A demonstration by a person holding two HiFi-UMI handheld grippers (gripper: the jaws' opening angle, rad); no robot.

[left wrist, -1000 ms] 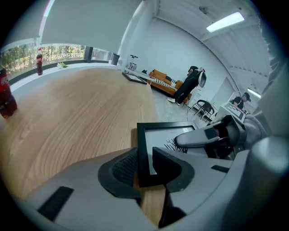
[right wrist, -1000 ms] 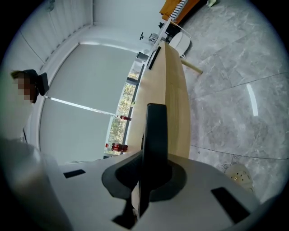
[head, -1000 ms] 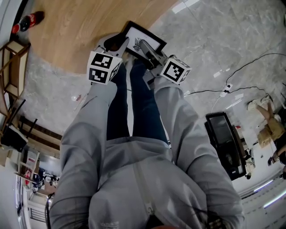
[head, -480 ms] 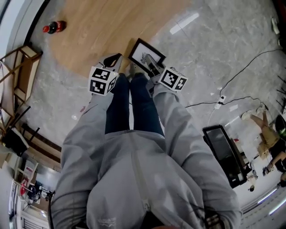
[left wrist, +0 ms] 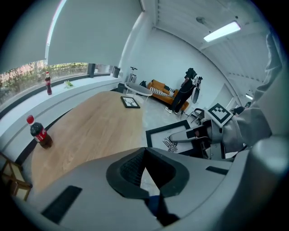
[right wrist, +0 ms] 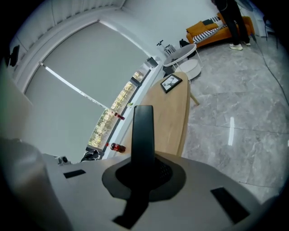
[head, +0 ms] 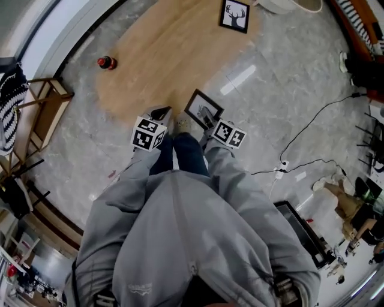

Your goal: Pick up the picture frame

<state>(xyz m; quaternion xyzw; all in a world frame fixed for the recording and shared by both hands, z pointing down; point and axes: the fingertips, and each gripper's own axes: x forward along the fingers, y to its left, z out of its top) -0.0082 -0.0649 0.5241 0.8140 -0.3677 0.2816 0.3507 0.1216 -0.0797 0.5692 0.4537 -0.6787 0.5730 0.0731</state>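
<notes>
My right gripper (head: 208,115) is shut on a black picture frame (head: 201,106) with a white mat and a small dark drawing, holding it by its right edge above the grey marble floor. In the right gripper view that edge stands as a black bar (right wrist: 143,131) between the jaws of the right gripper (right wrist: 143,168). In the left gripper view the frame (left wrist: 168,135) hangs in the right gripper (left wrist: 180,140). My left gripper (head: 161,113) is beside the frame's left side, apart from it. The left gripper (left wrist: 145,166) is shut with nothing between its jaws.
A low oval wooden table (head: 162,54) lies ahead with a cola bottle (head: 107,62) and a second framed deer picture (head: 234,15) on it. A wooden chair (head: 42,108) stands at the left. Cables (head: 300,138) and a black monitor (head: 303,231) lie on the floor at the right.
Both grippers have risen with the person, and the floor looks farther away. The frame has come up in the right gripper. The left gripper has come off the frame's left edge.
</notes>
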